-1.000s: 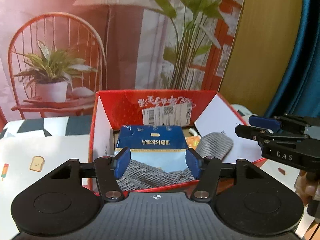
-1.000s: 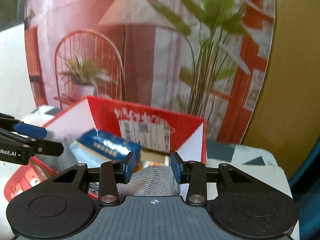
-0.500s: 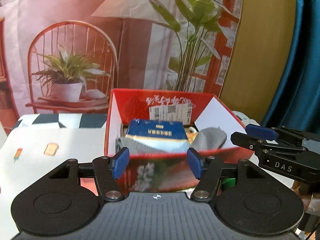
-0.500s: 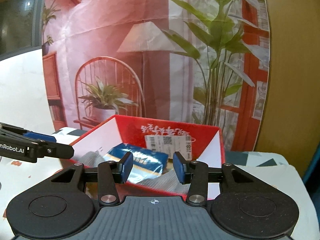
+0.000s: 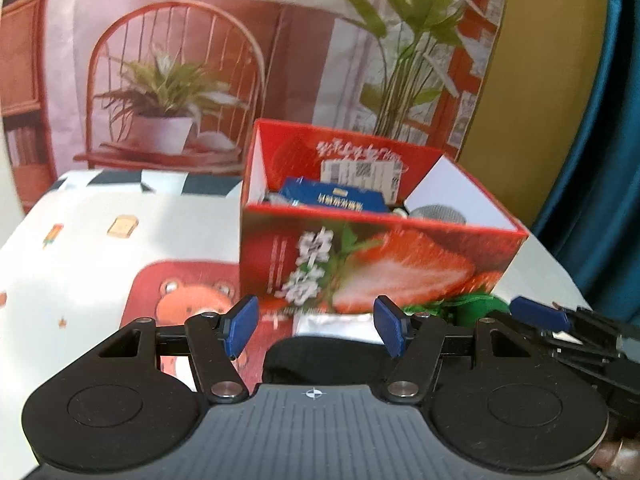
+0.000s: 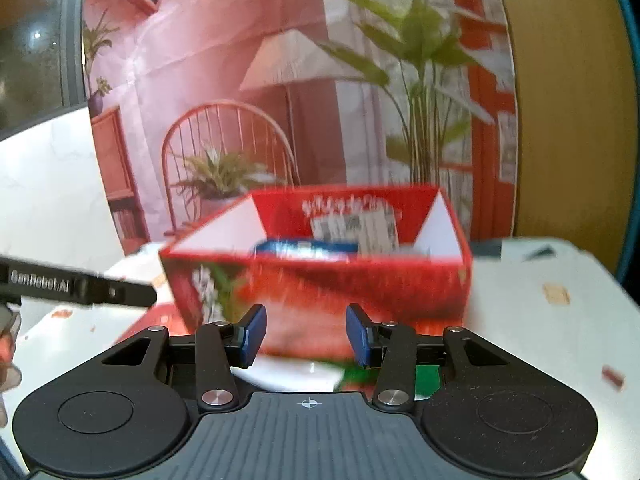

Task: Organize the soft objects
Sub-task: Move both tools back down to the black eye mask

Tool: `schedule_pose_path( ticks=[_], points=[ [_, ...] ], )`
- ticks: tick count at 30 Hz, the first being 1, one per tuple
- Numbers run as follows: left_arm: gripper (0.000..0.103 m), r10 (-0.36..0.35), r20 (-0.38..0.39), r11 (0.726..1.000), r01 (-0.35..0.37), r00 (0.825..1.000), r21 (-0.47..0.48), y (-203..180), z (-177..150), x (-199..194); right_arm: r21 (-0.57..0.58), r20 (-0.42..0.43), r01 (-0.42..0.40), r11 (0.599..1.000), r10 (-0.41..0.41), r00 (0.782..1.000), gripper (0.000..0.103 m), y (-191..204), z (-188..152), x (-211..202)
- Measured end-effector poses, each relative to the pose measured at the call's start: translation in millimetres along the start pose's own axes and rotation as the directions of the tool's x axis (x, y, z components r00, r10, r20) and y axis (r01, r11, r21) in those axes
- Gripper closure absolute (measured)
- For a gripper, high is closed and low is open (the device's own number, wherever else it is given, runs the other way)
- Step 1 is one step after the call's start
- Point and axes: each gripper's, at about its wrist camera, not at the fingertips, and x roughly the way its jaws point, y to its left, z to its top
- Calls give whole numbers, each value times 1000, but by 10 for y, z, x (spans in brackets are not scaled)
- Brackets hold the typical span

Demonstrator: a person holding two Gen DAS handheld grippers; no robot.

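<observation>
A red strawberry-print box (image 5: 372, 264) stands on the table and holds a blue packet (image 5: 334, 198) and a grey knit piece (image 5: 438, 214). In front of the box lie a silver pouch (image 5: 332, 324), a black soft thing (image 5: 320, 354) and a green item (image 5: 472, 312). My left gripper (image 5: 316, 326) hangs open just above the pouch and the black thing, with nothing between its pads. My right gripper (image 6: 304, 334) is open and empty before the box (image 6: 320, 280), over a white pouch (image 6: 296, 372) and the green item (image 6: 424, 376). Each gripper shows at the edge of the other's view.
A cloth with a bear print (image 5: 192, 300) covers the table (image 5: 80, 240). A printed backdrop of a chair and plants (image 5: 172, 80) hangs behind. A blue curtain (image 5: 608, 160) falls at the right. A person's hand (image 6: 8, 344) shows at the left edge.
Both grippers have drawn back and down from over the box. Its strawberry front now shows, and the pouch, black thing and green item have come into view.
</observation>
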Motion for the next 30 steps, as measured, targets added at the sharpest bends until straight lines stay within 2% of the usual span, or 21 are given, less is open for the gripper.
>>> schedule_pose_path(
  ticks=[10, 16, 19, 23, 30],
  points=[
    [37, 40, -68, 999, -39, 997, 5, -37, -375, 261, 98, -114, 68, 993, -57, 992, 62, -97, -471, 0],
    [37, 44, -103, 999, -44, 994, 3, -19, -489, 357, 197, -134, 100, 975, -75, 988, 55, -310, -561, -35],
    [37, 41, -106, 999, -41, 994, 0, -12, -526, 367, 229, -155, 98, 969, -63, 986, 55, -361, -602, 23],
    [37, 32, -125, 999, -33, 992, -5, 3, -563, 406, 234, -146, 51, 971, -17, 989, 54, -334, -643, 68],
    [37, 29, -128, 1000, -30, 991, 0, -12, -587, 418, 284, -150, 47, 958, -4, 989, 54, -357, -679, 130]
  ],
)
